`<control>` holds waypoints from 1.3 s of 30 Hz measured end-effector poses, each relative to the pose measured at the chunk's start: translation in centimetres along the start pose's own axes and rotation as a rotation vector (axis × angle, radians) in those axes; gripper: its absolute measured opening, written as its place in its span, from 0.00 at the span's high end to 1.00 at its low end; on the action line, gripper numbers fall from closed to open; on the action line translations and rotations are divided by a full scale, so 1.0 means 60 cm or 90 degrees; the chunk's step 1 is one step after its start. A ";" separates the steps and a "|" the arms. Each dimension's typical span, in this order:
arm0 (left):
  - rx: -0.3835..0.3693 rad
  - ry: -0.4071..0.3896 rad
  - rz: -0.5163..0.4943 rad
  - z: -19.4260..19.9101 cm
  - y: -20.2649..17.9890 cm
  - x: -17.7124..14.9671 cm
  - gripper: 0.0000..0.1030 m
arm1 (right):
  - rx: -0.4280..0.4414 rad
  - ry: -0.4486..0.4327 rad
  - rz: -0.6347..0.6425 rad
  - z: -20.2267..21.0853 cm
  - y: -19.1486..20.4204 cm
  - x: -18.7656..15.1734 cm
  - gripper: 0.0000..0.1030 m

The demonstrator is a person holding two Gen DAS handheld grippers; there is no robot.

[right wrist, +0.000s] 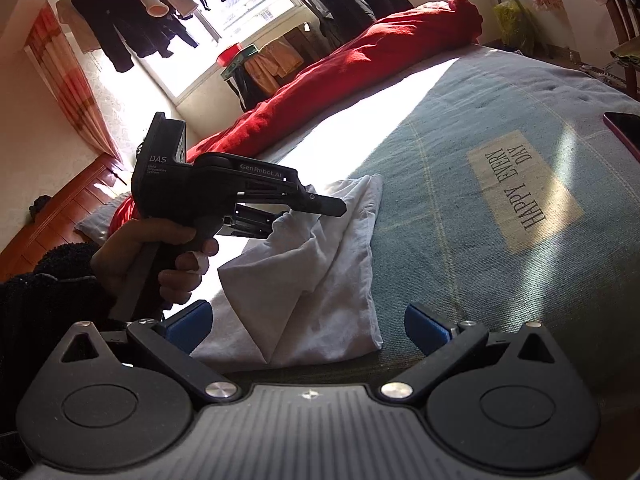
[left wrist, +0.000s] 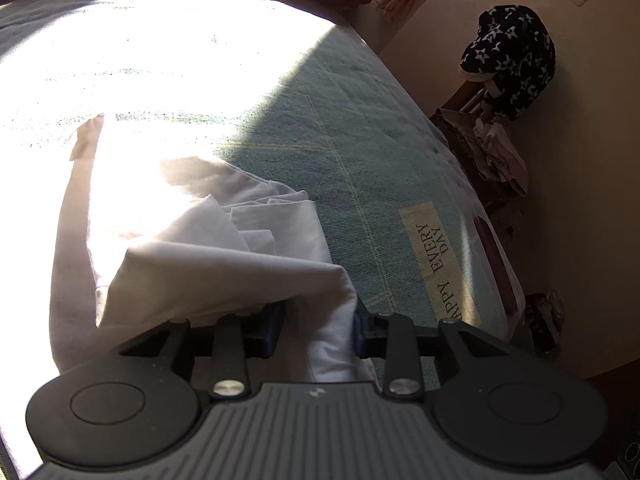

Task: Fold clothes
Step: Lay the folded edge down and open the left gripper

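Note:
A white garment (left wrist: 224, 264) lies crumpled and partly folded on a teal bed cover (left wrist: 340, 128), half of it in hard sunlight. My left gripper (left wrist: 318, 326) sits low over the garment's near edge. Its blue pads stand a little apart, with a raised fold of the cloth between them; the left pad is clear of the cloth. In the right wrist view a hand (right wrist: 160, 252) holds that left gripper (right wrist: 308, 220) over the garment (right wrist: 304, 280). My right gripper (right wrist: 308, 326) hovers wide open just short of the garment's near hem, holding nothing.
A "HAPPY EVERY DAY" label (right wrist: 524, 188) is sewn on the bed cover (right wrist: 460, 280). A red blanket (right wrist: 360, 56) runs along the far side. A red-cased phone (right wrist: 624, 128) lies at the right edge. A star-print garment (left wrist: 512, 60) hangs on a chair beside the bed.

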State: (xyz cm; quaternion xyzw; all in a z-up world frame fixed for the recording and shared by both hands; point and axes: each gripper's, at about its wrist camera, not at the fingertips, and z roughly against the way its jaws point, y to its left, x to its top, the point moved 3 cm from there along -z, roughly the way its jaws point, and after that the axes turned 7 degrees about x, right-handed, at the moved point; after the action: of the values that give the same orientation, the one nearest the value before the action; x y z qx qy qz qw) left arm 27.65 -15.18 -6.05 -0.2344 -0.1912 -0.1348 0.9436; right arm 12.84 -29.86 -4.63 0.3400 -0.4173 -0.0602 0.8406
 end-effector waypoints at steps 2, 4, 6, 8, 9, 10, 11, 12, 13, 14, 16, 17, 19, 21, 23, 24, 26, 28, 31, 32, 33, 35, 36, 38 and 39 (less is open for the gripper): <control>-0.001 0.004 0.002 -0.014 -0.005 0.005 0.69 | -0.001 0.000 -0.002 0.003 -0.001 -0.002 0.00; -0.004 0.005 0.000 -0.023 -0.010 0.008 0.64 | -0.004 0.000 -0.006 0.005 -0.003 -0.003 0.00; -0.005 0.007 -0.010 -0.018 -0.012 0.005 0.59 | -0.007 0.001 -0.007 0.007 -0.004 -0.005 0.00; -0.001 0.012 -0.015 -0.010 -0.016 0.004 0.51 | -0.009 0.002 -0.008 0.008 -0.004 -0.006 0.00; 0.002 0.014 -0.020 -0.006 -0.019 0.004 0.47 | -0.010 0.002 -0.010 0.008 -0.005 -0.005 0.00; 0.005 0.016 -0.027 -0.003 -0.022 0.003 0.42 | -0.010 0.003 -0.012 0.008 -0.006 -0.005 0.00; 0.008 0.020 -0.038 0.002 -0.026 0.000 0.41 | -0.010 0.003 -0.012 0.008 -0.006 -0.005 0.00; 0.011 0.024 -0.050 0.007 -0.030 -0.003 0.40 | -0.010 0.002 -0.011 0.009 -0.005 -0.005 0.00; 0.014 0.028 -0.062 0.013 -0.033 -0.007 0.39 | -0.010 0.003 -0.010 0.009 -0.004 -0.005 0.00; 0.017 0.031 -0.074 0.020 -0.036 -0.011 0.37 | -0.010 0.004 -0.007 0.009 -0.002 -0.005 0.00; 0.019 0.032 -0.098 0.036 -0.039 -0.021 0.36 | -0.009 0.005 -0.002 0.010 0.001 -0.004 0.00; 0.019 0.030 -0.105 0.045 -0.038 -0.026 0.34 | -0.009 0.004 0.000 0.011 0.002 -0.004 0.00; 0.018 0.026 -0.118 0.064 -0.033 -0.036 0.33 | -0.008 0.003 0.000 0.011 0.004 -0.004 0.00; 0.021 0.018 -0.119 0.080 -0.023 -0.044 0.32 | -0.008 0.003 -0.001 0.010 0.005 -0.004 0.00; 0.026 0.005 -0.116 0.098 -0.006 -0.054 0.31 | -0.006 0.004 0.001 0.008 0.008 -0.004 0.00; 0.029 -0.002 -0.115 0.106 0.002 -0.060 0.31 | -0.005 0.004 0.002 0.007 0.009 -0.004 0.00; 0.039 -0.018 -0.116 0.122 0.021 -0.071 0.30 | 0.004 0.001 0.004 0.006 0.011 -0.004 0.00; 0.059 -0.040 -0.125 0.138 0.042 -0.087 0.30 | 0.024 0.002 0.010 0.004 0.015 -0.005 0.00; 0.082 -0.067 -0.160 0.155 0.062 -0.112 0.28 | 0.059 0.004 0.010 -0.005 0.016 -0.008 0.00; 0.094 -0.074 -0.170 0.157 0.067 -0.119 0.27 | 0.071 0.007 0.006 -0.009 0.016 -0.008 0.00; 0.106 -0.082 -0.179 0.160 0.072 -0.126 0.27 | 0.083 0.010 0.000 -0.014 0.014 -0.009 0.00; 0.132 -0.100 -0.173 0.166 0.088 -0.140 0.27 | 0.106 0.021 -0.017 -0.029 0.010 -0.008 0.00; 0.130 -0.106 -0.168 0.169 0.093 -0.144 0.27 | 0.115 0.024 -0.021 -0.037 0.009 -0.008 0.00; 0.112 -0.118 -0.150 0.176 0.099 -0.153 0.27 | 0.128 0.029 -0.025 -0.058 0.006 -0.010 0.04; 0.106 -0.121 -0.147 0.179 0.102 -0.157 0.26 | 0.130 0.033 -0.025 -0.068 0.004 -0.010 0.07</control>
State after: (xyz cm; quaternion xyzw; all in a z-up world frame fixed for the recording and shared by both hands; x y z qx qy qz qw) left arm 18.17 -3.09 -3.65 -0.1432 -0.3155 -0.2030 0.9158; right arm 15.43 -27.32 -6.59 0.4337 -0.3928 -0.0248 0.8106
